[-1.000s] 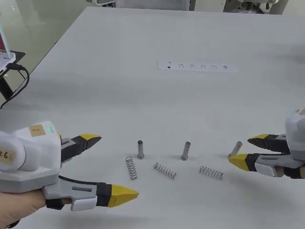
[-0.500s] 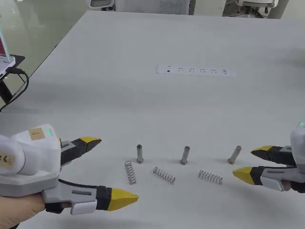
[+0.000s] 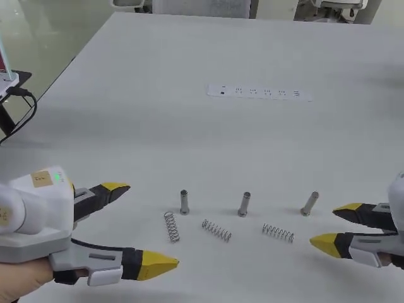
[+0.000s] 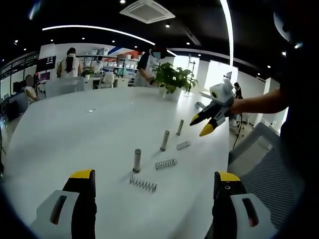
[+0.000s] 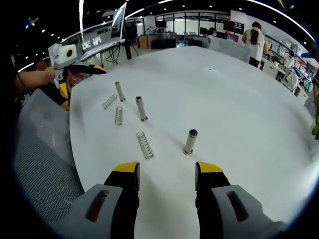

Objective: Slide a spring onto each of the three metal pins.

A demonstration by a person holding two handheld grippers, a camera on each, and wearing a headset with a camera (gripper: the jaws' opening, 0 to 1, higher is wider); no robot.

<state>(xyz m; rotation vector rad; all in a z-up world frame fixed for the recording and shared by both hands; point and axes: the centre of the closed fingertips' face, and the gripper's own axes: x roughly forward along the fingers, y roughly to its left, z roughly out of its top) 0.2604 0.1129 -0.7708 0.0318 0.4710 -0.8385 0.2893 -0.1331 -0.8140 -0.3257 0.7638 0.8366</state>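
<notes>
- We are holding both grippers low over the white table (image 3: 221,145), one on each flank of the work. The left gripper (image 3: 146,224) is gaping wide and carrying nothing. The right gripper (image 3: 326,224) is parted more narrowly and is also empty.
- The left pin (image 3: 184,202), middle pin (image 3: 244,204) and right pin (image 3: 309,203) are standing on end in a row between the grippers.
- The left spring (image 3: 170,226), middle spring (image 3: 216,230) and right spring (image 3: 278,233) are lying flat on our side of that row. Each is near its own pin but not touching it.
- We are reading this layout as one spring per pin. None is threaded yet, so the task looks unstarted.
- The right gripper is sitting closest to the right pin and right spring, and its own view is looking straight along the jaws at them. We are judging that pair the likely first pick.
- Beyond the row the tabletop is lying bare, with a power strip (image 3: 259,93) well apart, so approach from above or behind is unobstructed.
- In the gripper views the table's near edge is running close behind the springs. A nudged spring could roll toward it.
</notes>
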